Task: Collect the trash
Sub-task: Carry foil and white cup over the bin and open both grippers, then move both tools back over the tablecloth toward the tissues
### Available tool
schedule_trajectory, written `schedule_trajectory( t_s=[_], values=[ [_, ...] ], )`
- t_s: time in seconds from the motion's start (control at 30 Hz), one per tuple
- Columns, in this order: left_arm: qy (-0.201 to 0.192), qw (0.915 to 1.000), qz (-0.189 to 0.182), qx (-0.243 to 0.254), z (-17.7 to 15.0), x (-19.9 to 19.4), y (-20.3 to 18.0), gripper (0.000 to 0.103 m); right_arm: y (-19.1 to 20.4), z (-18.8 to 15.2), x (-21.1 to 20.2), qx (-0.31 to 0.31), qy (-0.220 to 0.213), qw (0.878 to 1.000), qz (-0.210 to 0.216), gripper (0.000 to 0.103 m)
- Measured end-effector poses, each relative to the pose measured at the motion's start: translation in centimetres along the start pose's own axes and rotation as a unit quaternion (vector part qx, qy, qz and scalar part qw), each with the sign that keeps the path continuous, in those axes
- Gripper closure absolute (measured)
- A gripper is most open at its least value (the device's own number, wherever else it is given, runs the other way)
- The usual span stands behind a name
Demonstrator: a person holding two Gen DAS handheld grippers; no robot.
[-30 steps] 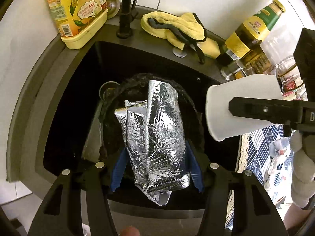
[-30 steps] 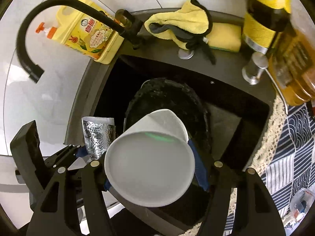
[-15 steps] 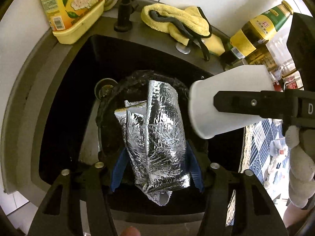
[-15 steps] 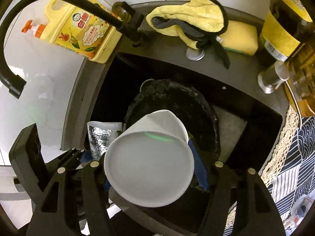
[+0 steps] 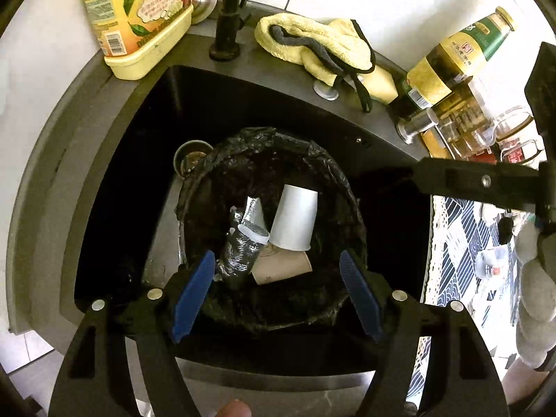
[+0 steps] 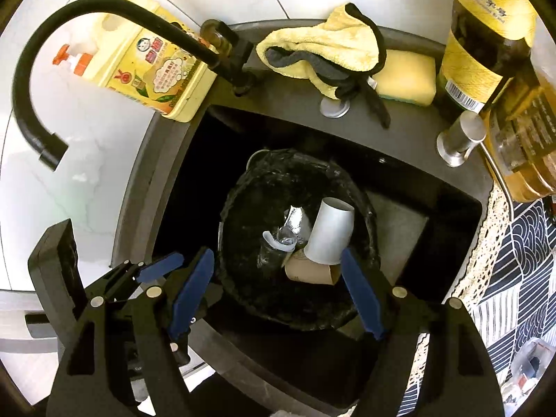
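A: How are the fingers set?

B: Both pairs are spread wide and carry nothing. The left gripper (image 5: 276, 288) hangs over the bin (image 5: 326, 160); the right gripper (image 6: 276, 288) hangs over it too.

A: And the trash?

B: Down in the black-lined bin inside the sink (image 5: 114, 111). From the left wrist, the white paper cup (image 5: 295, 219) lies near centre, the foil wrapper (image 5: 243, 246) at its 8 o'clock, a brown paper cup (image 5: 281, 269) at its 6 o'clock.

A: What could go wrong?

B: I'd guess the two grippers, close together, could knock each other on withdrawal. Swinging toward 1 o'clock could topple the bottle (image 5: 451, 59) on the sink's ledge.
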State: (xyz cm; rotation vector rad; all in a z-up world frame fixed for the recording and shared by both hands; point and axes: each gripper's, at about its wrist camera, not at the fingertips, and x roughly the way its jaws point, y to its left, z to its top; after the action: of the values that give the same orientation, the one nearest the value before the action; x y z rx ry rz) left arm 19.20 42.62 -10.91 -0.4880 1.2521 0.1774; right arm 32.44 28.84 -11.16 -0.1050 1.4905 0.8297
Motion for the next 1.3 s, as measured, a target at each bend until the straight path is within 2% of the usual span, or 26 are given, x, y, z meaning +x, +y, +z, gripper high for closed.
schedule_trajectory(
  t_s=[0.23, 0.33, 0.5, 0.8, 0.93, 1.0, 1.23, 1.3],
  values=[
    [0.001, 1.0000, 0.002, -0.001, -0.9, -0.7, 0.0, 0.030, -0.7, -1.5, -1.4, 0.016, -0.006, 1.000, 0.005, 0.028],
    [-0.004, 0.9999, -0.002, -0.013, -1.2, -1.1, 0.4, 0.030, -1.4, -2.6, -2.7, 0.025, -0.014, 1.000, -0.007, 0.028],
    [-0.010, 0.9998, -0.014, -0.012, -1.7, -1.6, -0.2, 0.030, -3.7, -4.7, -5.2, 0.054, -0.026, 0.998, -0.027, 0.028],
    [0.000, 1.0000, -0.009, -0.005, -3.2, -1.1, -1.7, 0.030, -8.8, -8.9, -9.1, 0.103, -0.045, 0.992, -0.054, 0.028],
    [0.001, 0.9999, -0.011, 0.000, -4.0, -0.7, -4.0, 0.030, -11.4, -10.7, -11.3, 0.116, -0.055, 0.990, -0.066, 0.028],
    [0.000, 0.9999, -0.014, 0.000, -4.3, -0.6, -5.1, 0.023, -13.1, -11.6, -12.6, 0.121, -0.061, 0.988, -0.069, 0.028],
    [-0.010, 0.9996, -0.017, 0.019, -5.7, -0.9, -11.2, 0.023, -19.0, -14.9, -16.7, 0.141, -0.083, 0.984, -0.075, 0.027],
    [-0.009, 0.9992, -0.031, 0.021, -6.0, -0.8, -13.0, 0.023, -20.9, -15.9, -17.8, 0.148, -0.088, 0.982, -0.075, 0.027]
  ],
)
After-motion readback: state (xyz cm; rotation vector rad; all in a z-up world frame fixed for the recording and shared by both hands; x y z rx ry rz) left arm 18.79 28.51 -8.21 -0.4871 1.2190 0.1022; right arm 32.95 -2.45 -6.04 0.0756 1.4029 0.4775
